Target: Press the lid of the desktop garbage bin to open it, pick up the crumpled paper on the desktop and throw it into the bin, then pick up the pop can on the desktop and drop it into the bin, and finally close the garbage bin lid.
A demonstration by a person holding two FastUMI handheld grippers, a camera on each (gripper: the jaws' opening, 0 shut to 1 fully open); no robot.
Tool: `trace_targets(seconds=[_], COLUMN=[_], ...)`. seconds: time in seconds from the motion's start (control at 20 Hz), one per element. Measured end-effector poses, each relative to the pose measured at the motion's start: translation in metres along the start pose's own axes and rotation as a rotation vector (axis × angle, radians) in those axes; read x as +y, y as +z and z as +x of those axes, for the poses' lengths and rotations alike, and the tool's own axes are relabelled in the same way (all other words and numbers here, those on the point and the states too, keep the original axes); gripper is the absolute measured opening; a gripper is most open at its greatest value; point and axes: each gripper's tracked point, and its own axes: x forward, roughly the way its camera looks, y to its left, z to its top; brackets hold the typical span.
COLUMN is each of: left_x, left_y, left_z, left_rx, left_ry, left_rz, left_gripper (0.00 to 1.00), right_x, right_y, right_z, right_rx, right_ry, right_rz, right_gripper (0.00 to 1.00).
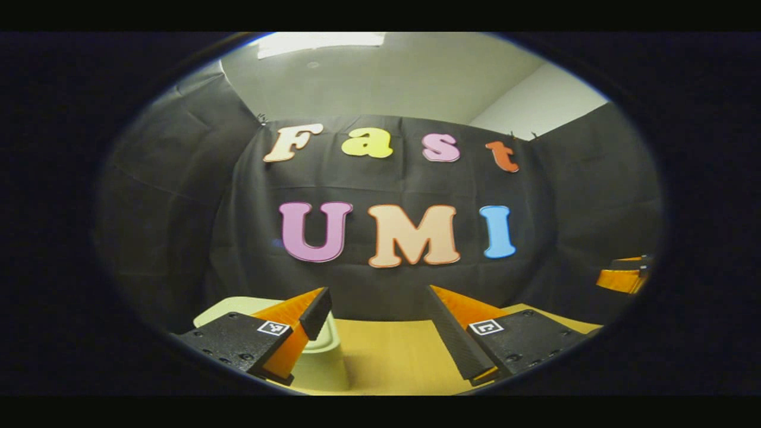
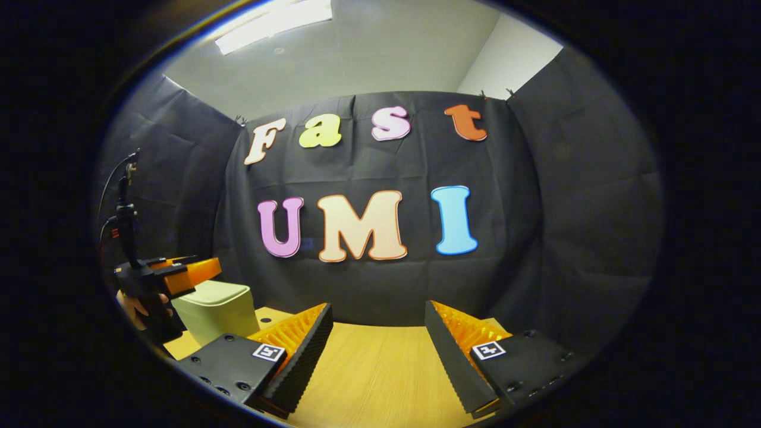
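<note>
Now | left tongs (image 1: 379,309) wide, empty, above the pale-green boxy plastic bin (image 2: 219,310) | bin upright, lid shut, at the wooden counter's (image 2: 380,368) left | right tongs (image 2: 378,324) wide, empty.

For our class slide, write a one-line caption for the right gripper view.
Open right gripper over the wooden desktop; left gripper above the closed pale-green plastic bin.

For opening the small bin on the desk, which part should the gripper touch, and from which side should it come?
Probably the flat lid of the bin, from above: it is closed and faces up, so a press works better than a pinch. The left gripper is at lid height with the lid on its left.
</note>
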Motion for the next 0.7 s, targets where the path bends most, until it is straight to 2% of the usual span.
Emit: trace_targets(seconds=[0.2,0.6,0.7], left_x=[-0.041,-0.053,-0.060], left_y=[0.001,0.002,0.000], left_z=[-0.002,-0.002,-0.001], left_rx=[0.007,0.017,0.026], left_ry=[-0.091,-0.119,-0.146], left_rz=[-0.039,-0.012,-0.006], left_gripper=[0.92,0.93,0.93], right_x=[-0.011,-0.017,-0.018], right_y=[0.013,0.024,0.026], right_z=[-0.008,-0.015,-0.012], right_rx=[-0.033,-0.067,-0.066], right_ry=[-0.019,-0.031,-0.038], right_rz=[0.007,0.014,0.004], right_gripper=[1.00,0.98,0.98])
